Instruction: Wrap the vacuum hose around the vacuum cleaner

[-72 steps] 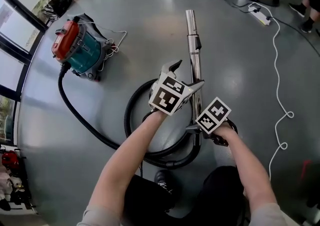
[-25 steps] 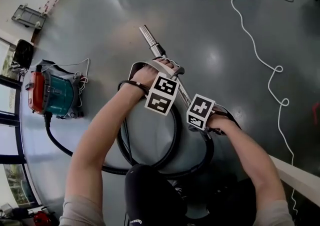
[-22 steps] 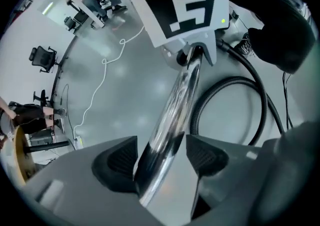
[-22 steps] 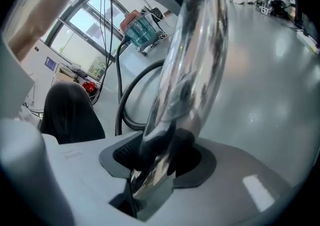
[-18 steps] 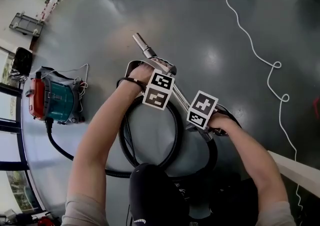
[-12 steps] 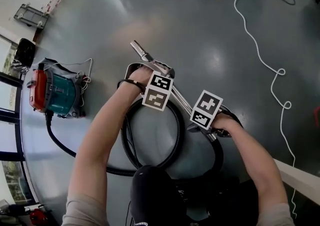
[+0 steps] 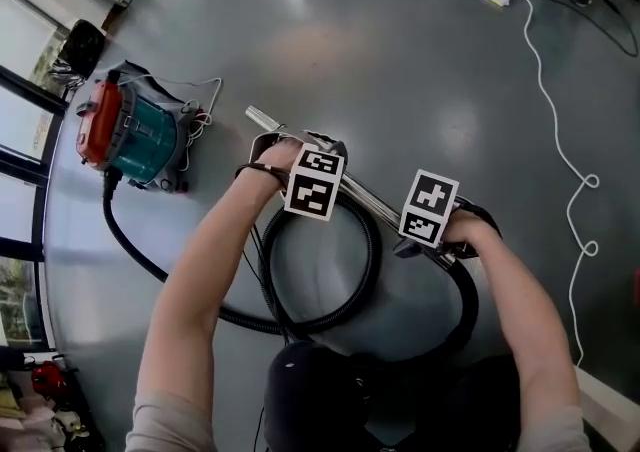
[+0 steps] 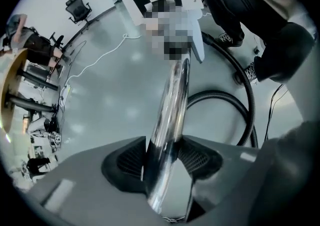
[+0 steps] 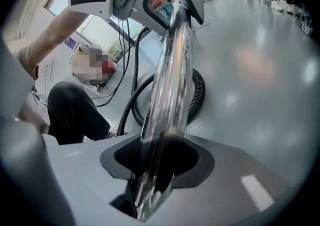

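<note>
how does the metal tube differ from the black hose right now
The metal tube is straight and shiny; the black hose is ribbed and curls in a loop. The metal tube is clamped in the left gripper and the right gripper; the black hose lies over the floor, ungripped. Both are parts of the vacuum cleaner.

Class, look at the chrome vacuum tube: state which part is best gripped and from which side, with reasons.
Grip the chrome tube on its bare straight shaft, jaws closing across its width from the person's near side, as the left gripper and right gripper do. It is round, smooth and rigid, so two spaced grips probably keep it from swinging.
</note>
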`<action>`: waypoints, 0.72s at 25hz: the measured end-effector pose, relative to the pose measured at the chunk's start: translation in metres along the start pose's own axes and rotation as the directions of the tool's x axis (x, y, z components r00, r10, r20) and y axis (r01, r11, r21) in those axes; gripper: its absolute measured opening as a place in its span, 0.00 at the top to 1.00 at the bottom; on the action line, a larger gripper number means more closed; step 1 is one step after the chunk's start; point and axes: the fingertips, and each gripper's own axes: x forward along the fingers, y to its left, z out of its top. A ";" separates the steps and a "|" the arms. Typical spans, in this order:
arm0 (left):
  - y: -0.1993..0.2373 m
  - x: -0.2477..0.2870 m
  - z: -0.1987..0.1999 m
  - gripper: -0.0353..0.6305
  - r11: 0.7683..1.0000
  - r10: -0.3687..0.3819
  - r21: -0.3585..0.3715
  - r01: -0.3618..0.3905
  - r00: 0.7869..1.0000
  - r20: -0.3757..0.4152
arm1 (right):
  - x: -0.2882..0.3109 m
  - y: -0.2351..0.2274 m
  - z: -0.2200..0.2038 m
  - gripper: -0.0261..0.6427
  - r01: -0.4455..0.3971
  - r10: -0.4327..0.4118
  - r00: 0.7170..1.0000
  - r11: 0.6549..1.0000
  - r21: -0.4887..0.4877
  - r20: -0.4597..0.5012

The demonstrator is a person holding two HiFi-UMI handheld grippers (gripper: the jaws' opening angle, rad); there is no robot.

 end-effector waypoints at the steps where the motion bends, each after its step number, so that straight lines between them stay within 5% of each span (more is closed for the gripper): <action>1: -0.006 0.000 -0.006 0.64 1.000 -0.006 -0.026 0.006 1.000 -0.002 | 0.001 -0.001 0.003 0.69 0.005 -0.005 1.000 1.000 -0.019 -0.013; 9: -0.046 0.003 -0.055 0.65 0.959 0.028 -0.283 -0.033 0.999 -0.024 | 0.012 -0.024 0.040 0.70 0.162 -0.176 0.982 0.969 -0.187 -0.065; 18: -0.130 0.020 -0.114 0.66 0.823 0.091 -0.561 -0.089 0.996 -0.025 | 0.055 -0.028 0.108 0.70 0.289 -0.313 0.950 0.851 -0.439 0.020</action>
